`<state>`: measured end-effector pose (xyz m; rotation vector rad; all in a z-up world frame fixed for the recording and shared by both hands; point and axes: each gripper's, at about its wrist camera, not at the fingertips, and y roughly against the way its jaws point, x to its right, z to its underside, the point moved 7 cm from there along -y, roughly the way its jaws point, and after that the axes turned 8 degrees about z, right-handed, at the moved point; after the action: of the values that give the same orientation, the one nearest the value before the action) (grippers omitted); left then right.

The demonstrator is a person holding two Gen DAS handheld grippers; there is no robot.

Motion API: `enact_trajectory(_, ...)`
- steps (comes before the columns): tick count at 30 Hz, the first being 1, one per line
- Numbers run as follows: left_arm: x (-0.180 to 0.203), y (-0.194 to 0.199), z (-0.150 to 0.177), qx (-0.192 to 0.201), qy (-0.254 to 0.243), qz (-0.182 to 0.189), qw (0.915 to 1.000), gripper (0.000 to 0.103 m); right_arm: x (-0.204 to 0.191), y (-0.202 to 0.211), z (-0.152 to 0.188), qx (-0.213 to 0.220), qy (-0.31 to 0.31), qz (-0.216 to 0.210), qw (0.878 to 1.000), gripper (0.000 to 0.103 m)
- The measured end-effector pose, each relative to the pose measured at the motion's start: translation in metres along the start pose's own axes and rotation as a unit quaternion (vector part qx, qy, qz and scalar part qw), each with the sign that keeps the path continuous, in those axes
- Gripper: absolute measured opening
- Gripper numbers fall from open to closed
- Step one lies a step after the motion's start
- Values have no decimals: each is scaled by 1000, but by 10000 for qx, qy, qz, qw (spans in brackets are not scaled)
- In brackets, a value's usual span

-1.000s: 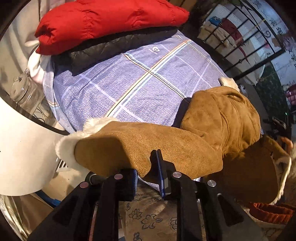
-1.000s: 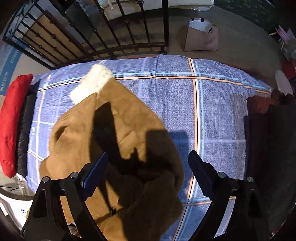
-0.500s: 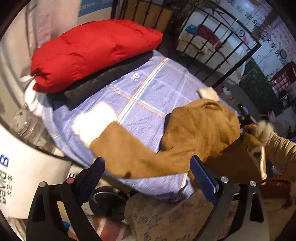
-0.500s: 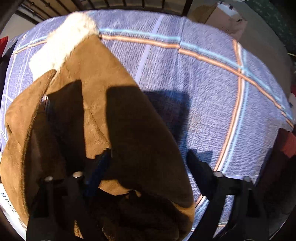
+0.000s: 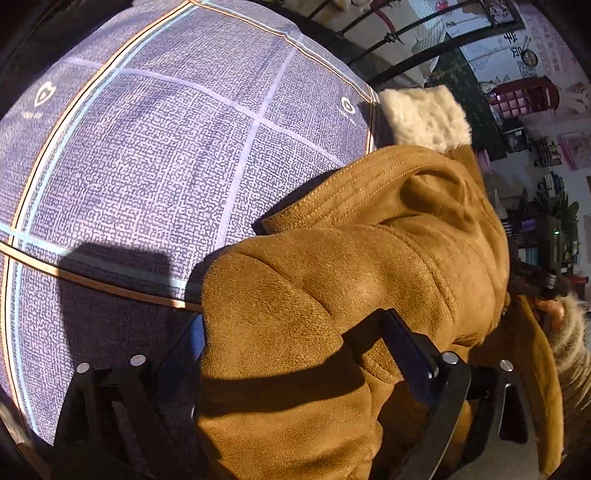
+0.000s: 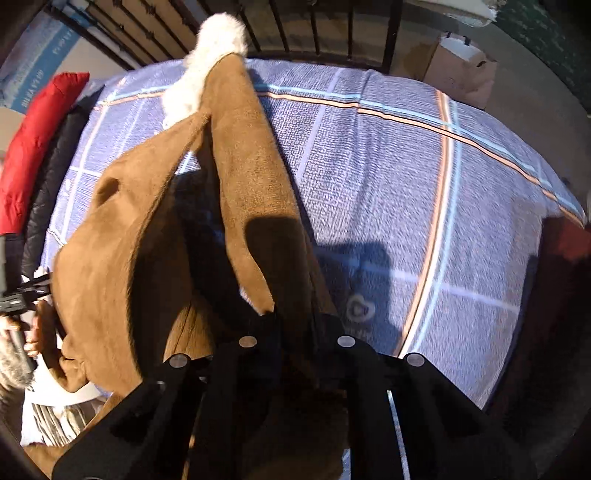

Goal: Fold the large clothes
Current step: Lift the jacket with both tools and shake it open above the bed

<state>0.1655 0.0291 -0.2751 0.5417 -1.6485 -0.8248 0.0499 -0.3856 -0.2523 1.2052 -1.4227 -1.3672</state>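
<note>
A: Here's the brown suede coat (image 5: 354, 280), heaped on the near side of the checked bedspread (image 5: 155, 155), part of it hanging off the edge. It's bunched, not flat, so I'd call this fold barely begun.

B: Agreed. The right gripper (image 6: 299, 325) has its jaws closing on a strip of the coat (image 6: 258, 206), with suede running straight down between them. From here they look pinched on it.

A: And the left gripper (image 5: 295, 332)?

B: Wide, with its jaws closing. A fat roll of coat sits between the blue pads (image 5: 406, 343), but I don't see them pressing yet. Not a hold, in my judgement.

A: So what's left?

B: Nearly all of it, I'd say. One fleece cuff (image 6: 207, 59) stands far across the bed, toward the black iron railing (image 6: 295, 26). The coat wants spreading, sleeves brought in, body doubled over.

A: Anything crowding them?

B: A red padded jacket (image 6: 33, 147) lies on a dark garment (image 6: 55, 177) at the far left end of the bed, well apart from the coat. A brown paper bag (image 6: 458, 74) stands on the floor beyond the railing. Most of the bedspread is bare, so there's room.

A: The hazard?

B: That overhang. Bulky suede could slide off if a grip is thin.
</note>
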Motion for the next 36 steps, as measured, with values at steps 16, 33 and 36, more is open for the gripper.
enact_trajectory(16,135,164,-35,1247,-1792,-647,9737,12,46,253,34,2309,-1601,-1074,9537,9)
enact_trajectory(33,154,160,-133,1800,-1608,-1153,9636,85,97,114,82,1059,-3082,-758,9424,80)
enact_trajectory(36,134,128,-93,1453,-1423,-1103,9729,88,39,74,102,697,-2066,-427,9750,80)
